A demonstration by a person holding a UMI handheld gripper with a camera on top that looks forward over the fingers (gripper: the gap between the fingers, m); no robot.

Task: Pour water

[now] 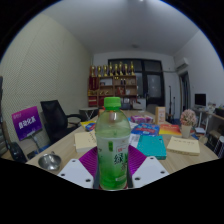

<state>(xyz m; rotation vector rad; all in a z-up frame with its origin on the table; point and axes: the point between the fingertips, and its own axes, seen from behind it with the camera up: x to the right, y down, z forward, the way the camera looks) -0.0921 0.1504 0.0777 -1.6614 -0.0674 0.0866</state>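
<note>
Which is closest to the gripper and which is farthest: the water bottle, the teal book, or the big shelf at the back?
1. Water bottle: right between the gripper's fingers, upright, green cap on.
2. Teal book: on the table, just beyond the fingers, to the bottle's right.
3. Shelf: against the far wall, behind the bottle.

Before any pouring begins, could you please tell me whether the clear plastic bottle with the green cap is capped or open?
Capped: the clear plastic bottle stands upright between the gripper fingers with its green cap on.

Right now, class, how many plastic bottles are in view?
1: the green-capped bottle stands between the tongs. Clutter on the table may hide others.
</note>
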